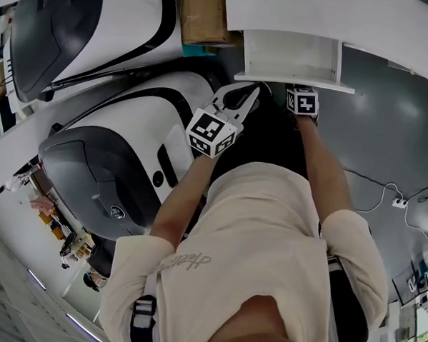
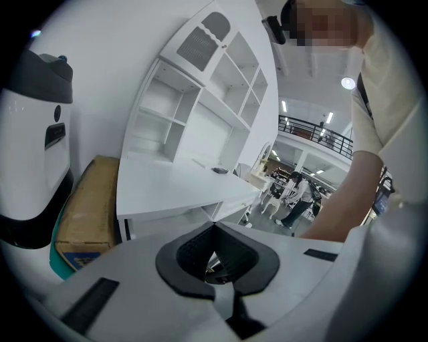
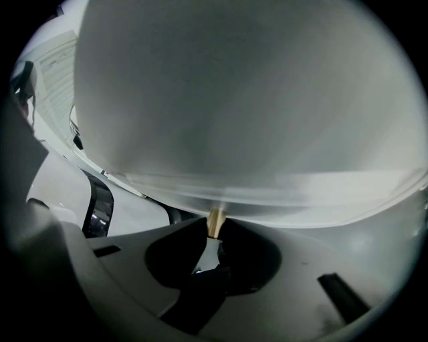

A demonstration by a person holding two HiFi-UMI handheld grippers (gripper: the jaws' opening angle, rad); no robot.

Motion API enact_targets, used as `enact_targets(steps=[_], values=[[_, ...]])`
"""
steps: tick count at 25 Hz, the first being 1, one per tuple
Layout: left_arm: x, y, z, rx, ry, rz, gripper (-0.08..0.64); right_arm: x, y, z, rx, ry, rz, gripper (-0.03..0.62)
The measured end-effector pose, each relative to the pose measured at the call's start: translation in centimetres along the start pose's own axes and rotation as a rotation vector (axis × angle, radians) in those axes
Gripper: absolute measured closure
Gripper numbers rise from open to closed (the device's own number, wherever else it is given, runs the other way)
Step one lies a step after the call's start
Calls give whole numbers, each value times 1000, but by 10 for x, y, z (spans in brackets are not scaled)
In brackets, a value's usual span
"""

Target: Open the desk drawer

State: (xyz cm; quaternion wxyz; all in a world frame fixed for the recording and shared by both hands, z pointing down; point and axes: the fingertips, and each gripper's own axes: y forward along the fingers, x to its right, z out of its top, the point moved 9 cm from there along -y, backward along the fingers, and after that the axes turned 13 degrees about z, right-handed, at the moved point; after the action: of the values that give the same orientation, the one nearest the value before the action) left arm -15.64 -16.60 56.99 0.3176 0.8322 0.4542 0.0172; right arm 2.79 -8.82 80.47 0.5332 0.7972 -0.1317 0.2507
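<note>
The white desk drawer stands pulled out from under the desk top at the top of the head view. My right gripper points steeply down at the drawer's front edge. In the right gripper view the white drawer panel fills the picture, and the right gripper is shut on its thin tan-cored edge. My left gripper hangs just left of the drawer, shut and holding nothing. In the left gripper view its jaws meet, aimed at the desk and its shelf unit.
Two large white-and-black machines stand left of the desk. A cardboard box sits between them and the desk. A cable and plug strip lie on the grey floor at right. People stand far off.
</note>
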Motion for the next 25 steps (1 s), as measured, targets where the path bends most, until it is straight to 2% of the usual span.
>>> enact_targets(steps=[7, 25], values=[[22, -12, -15, 2, -1, 15, 560, 0, 0, -16, 16, 36, 29, 515], [67, -68, -65, 17, -50, 91, 560, -18, -18, -71, -12, 38, 52, 514]])
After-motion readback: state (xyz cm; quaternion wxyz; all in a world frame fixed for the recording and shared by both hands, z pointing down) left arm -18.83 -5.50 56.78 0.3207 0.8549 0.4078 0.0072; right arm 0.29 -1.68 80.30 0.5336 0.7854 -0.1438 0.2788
